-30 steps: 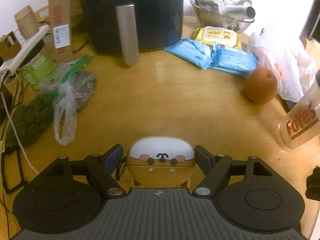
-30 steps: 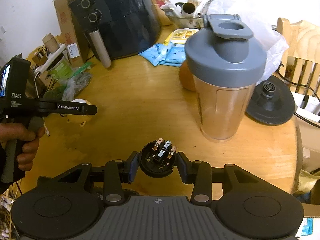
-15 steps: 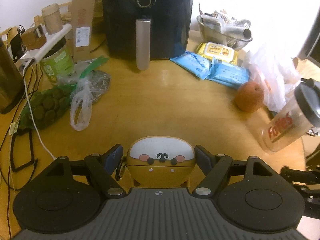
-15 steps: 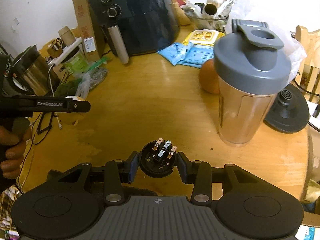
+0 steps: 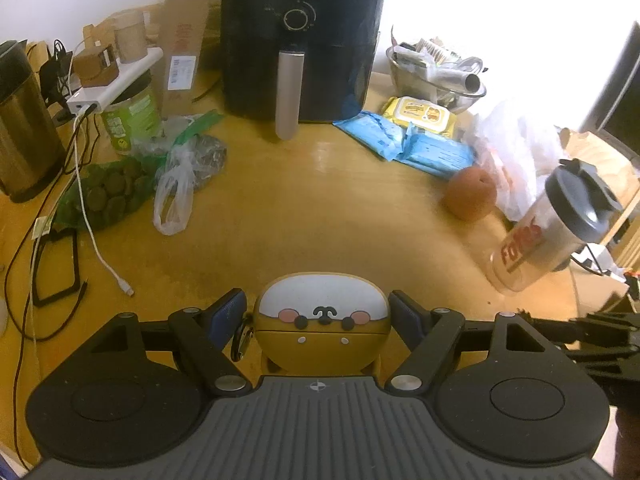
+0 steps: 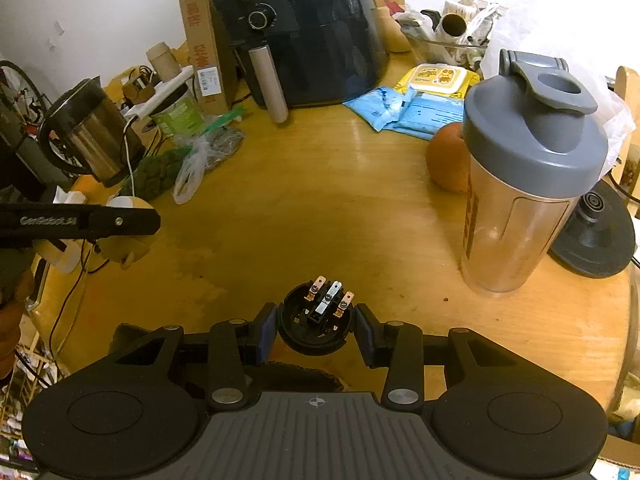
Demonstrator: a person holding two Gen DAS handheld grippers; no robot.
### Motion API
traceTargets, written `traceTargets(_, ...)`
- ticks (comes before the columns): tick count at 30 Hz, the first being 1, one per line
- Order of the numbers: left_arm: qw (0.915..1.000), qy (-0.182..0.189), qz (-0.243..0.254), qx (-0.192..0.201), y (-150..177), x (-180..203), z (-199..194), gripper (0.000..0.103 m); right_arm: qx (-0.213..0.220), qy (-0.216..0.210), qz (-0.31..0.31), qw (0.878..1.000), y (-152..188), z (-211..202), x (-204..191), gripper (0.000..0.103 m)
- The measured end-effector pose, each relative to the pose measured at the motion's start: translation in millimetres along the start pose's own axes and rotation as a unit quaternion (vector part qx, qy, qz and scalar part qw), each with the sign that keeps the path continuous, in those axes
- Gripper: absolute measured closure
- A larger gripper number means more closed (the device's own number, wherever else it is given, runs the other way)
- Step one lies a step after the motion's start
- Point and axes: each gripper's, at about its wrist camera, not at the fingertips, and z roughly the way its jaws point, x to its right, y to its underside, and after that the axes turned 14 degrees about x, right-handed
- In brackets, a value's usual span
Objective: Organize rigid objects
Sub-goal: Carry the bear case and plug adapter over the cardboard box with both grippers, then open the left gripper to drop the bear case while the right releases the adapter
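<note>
My left gripper is shut on a yellow earbud case with a white top and a cartoon face, held above the wooden table. The same case shows at the left of the right wrist view, under the left gripper's arm. My right gripper is shut on a round black connector with copper and silver terminals on top, lifted over the table's near part. A clear shaker bottle with a grey lid stands to its right.
A black air fryer stands at the back. Blue and yellow wipe packs, an orange fruit, bagged food, a steel kettle, a kettle base, cables and a bowl of clutter ring the table.
The left gripper has risen and pulled back with the case, so more of the table shows. The right gripper has barely shifted, tilting slightly, with the connector still held.
</note>
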Motion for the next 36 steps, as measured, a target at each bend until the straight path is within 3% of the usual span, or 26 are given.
traceTargets(36, 0.9976, 0.034, -0.028, -0.053, 87, 42, -65, 0.023, -0.018, -0.044, -0.028, 0.998, 24, -35, -3, 0.059)
